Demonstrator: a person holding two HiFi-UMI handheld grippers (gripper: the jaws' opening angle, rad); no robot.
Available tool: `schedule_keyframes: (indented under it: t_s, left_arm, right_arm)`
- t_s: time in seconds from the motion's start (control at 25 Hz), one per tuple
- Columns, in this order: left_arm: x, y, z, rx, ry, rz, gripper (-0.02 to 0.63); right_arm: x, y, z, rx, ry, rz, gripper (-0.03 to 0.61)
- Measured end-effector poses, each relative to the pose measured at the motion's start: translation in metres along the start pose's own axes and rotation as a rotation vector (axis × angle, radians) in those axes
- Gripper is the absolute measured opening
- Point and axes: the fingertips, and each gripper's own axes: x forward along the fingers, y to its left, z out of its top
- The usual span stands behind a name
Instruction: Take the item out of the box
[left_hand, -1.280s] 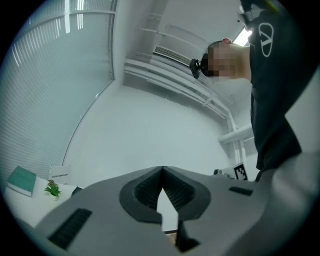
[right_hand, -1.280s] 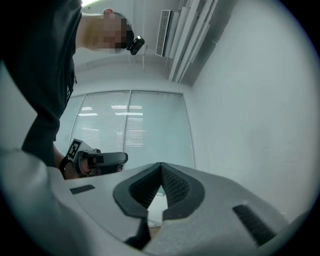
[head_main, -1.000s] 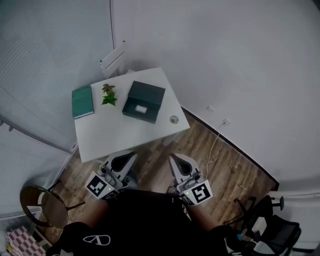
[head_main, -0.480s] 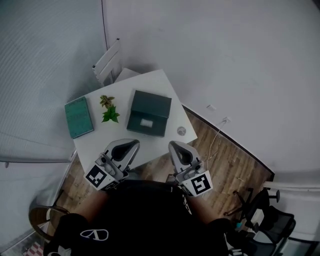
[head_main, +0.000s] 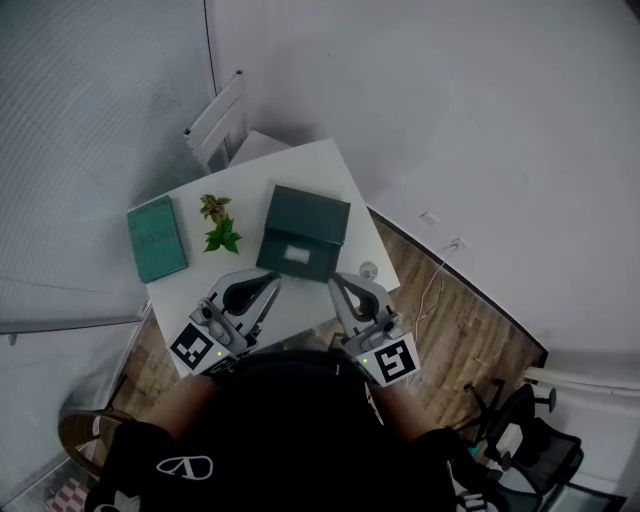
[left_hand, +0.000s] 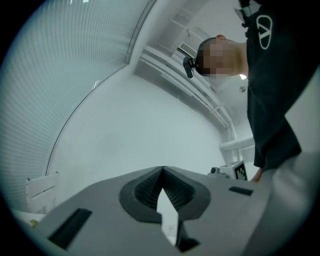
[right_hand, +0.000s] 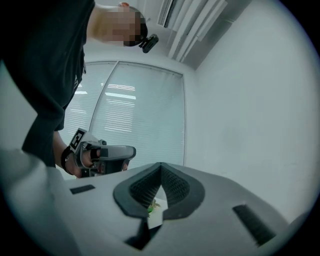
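Note:
A dark green box with a white label on its front stands closed on the small white table. My left gripper hovers over the table's near edge, just left of the box front. My right gripper hangs at the box's near right corner. Neither touches the box. Both are shut with nothing between the jaws; in the left gripper view and the right gripper view the tips meet. The box's contents are hidden.
A green book and a small plant lie left of the box; a small round object sits at the table's right edge. A white chair stands behind the table. An office chair stands on the wood floor at lower right.
The person has stepped up to the table. Both grippers moved forward from above the floor to the table's near edge, right in front of the box. Both stayed shut.

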Motion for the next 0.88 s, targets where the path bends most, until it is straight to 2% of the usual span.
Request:
schedule_keyframes:
  t_s: [0.36, 0.56, 0.88]
  left_arm:
    - [0.017, -0.005, -0.013, 0.021, 0.05, 0.09, 0.006]
    - [0.024, -0.007, -0.017, 0.022, 0.05, 0.114, 0.006]
    - [0.028, -0.011, -0.023, 0.017, 0.051, 0.127, 0.006]
  right_arm:
    - [-0.001, -0.033, -0.002, 0.023, -0.029, 0.08, 0.005]
    - [0.002, -0.039, -0.006, 0.055, -0.012, 0.111, 0.005]
    - [0.001, -0.049, -0.006, 0.061, -0.046, 0.124, 0.005]
